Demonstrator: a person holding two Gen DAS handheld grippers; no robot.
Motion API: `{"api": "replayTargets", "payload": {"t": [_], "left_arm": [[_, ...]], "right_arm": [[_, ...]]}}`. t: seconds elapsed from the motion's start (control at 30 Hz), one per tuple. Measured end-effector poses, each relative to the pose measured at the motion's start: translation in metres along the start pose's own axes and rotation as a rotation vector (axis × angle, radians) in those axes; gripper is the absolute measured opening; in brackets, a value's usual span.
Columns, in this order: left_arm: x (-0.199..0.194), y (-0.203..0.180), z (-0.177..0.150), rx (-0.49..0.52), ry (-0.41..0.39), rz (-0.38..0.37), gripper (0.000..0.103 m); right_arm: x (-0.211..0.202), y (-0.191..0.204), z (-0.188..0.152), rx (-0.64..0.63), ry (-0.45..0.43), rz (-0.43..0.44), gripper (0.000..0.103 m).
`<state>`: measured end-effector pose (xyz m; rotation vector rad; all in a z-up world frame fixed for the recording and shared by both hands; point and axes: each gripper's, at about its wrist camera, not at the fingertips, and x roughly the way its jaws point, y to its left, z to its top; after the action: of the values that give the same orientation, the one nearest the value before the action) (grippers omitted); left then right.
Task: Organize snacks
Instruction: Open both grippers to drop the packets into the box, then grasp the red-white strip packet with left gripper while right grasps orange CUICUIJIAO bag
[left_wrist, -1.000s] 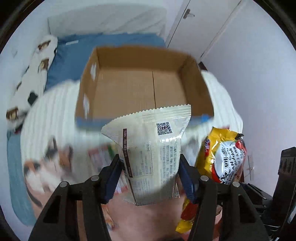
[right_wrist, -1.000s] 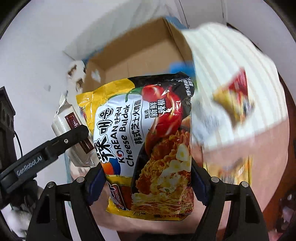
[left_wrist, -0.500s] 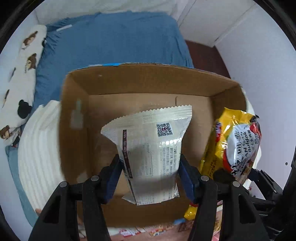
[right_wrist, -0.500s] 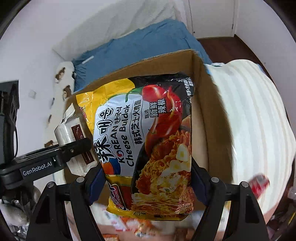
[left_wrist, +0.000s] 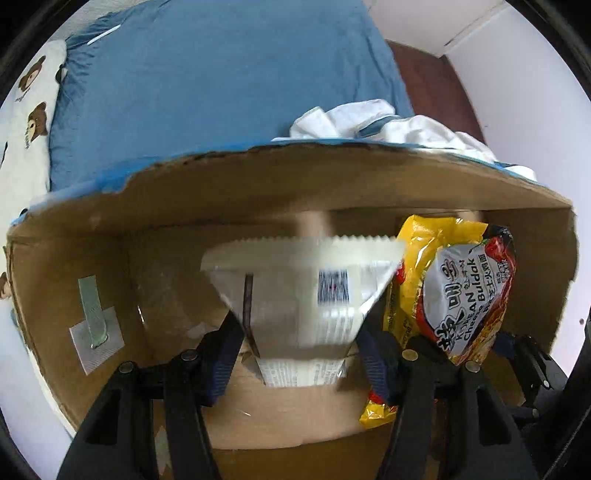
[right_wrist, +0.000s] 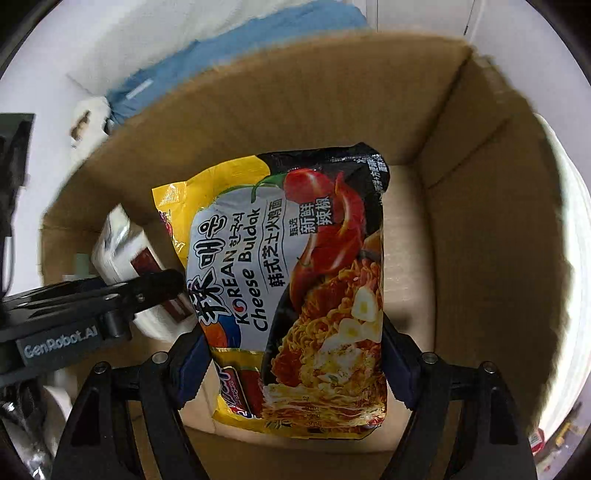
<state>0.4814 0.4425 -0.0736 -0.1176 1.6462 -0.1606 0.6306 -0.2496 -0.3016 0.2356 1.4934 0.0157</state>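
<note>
Noodle packet (right_wrist: 295, 291) apparently lengthwise along tool (right_wrist: 295, 363).

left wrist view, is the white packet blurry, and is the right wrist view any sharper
Left wrist view: the white packet is motion-smeared, print unreadable, while the cardboard box rim stays fairly crisp. Right wrist view: the noodle packet is sharp, lettering legible; box edges blur.

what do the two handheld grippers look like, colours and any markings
Both are black, angular linkage frames with round silver rivets at the joints. The left gripper and right gripper carry dark blue ribbed pads inside the fingers. The left one's body bears white "GenRobot.AI" lettering, visible from the right wrist view.
</note>
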Motion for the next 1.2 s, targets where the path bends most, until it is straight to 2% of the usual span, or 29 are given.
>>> {"api": "replayTargets", "payload": {"t": [0.07, 0.1, 0.13, 0.17, 0.2, 0.37, 0.47, 0.63, 0.67, 0.7, 0.87, 0.97, 1.1, 1.2], "left_arm": [[-0.002, 0.007, -0.007, -0.029, 0.012, -0.039, 0.060], [-0.007, 0.011, -0.012, -0.043, 0.007, -0.060, 0.064], [-0.005, 0.006, -0.011, -0.049, 0.003, -0.052, 0.078], [-0.008, 0.006, -0.013, -0.014, 0.024, -0.049, 0.090], [-0.013, 0.006, -0.017, -0.006, 0.016, -0.041, 0.092], [-0.042, 0.006, -0.041, -0.002, -0.028, -0.055, 0.095], [-0.066, 0.005, -0.060, 0.000, -0.080, -0.053, 0.095], [-0.116, 0.017, -0.107, 0.005, -0.214, -0.048, 0.095], [-0.105, 0.009, -0.110, 0.004, -0.232, -0.044, 0.095], [-0.114, 0.012, -0.120, 0.001, -0.257, -0.042, 0.095], [-0.139, 0.034, -0.172, -0.021, -0.338, -0.066, 0.095], [-0.149, 0.052, -0.206, -0.039, -0.386, -0.056, 0.095], [-0.154, 0.084, -0.258, -0.087, -0.415, -0.052, 0.095], [-0.142, 0.107, -0.288, -0.126, -0.407, -0.029, 0.095]], "right_arm": [[0.009, 0.004, 0.004, -0.008, 0.030, -0.016, 0.086], [0.009, 0.008, 0.007, -0.010, 0.030, -0.015, 0.096], [0.007, 0.013, 0.007, -0.017, 0.023, -0.012, 0.098], [0.004, 0.020, 0.006, -0.028, 0.016, -0.014, 0.098], [0.002, 0.022, 0.006, -0.034, 0.011, -0.017, 0.098], [-0.008, 0.034, 0.006, -0.048, -0.008, -0.018, 0.098], [-0.029, 0.038, -0.006, -0.056, -0.028, -0.022, 0.098], [-0.066, 0.050, -0.025, -0.086, -0.093, -0.035, 0.099], [-0.076, 0.056, -0.029, -0.092, -0.109, -0.037, 0.099], [-0.078, 0.060, -0.030, -0.095, -0.125, -0.036, 0.099], [-0.127, 0.038, -0.086, -0.096, -0.195, 0.013, 0.099], [-0.153, 0.027, -0.126, -0.107, -0.237, 0.033, 0.099], [-0.165, 0.024, -0.172, -0.119, -0.239, 0.066, 0.099], [-0.152, 0.026, -0.206, -0.136, -0.211, 0.081, 0.099]]}}
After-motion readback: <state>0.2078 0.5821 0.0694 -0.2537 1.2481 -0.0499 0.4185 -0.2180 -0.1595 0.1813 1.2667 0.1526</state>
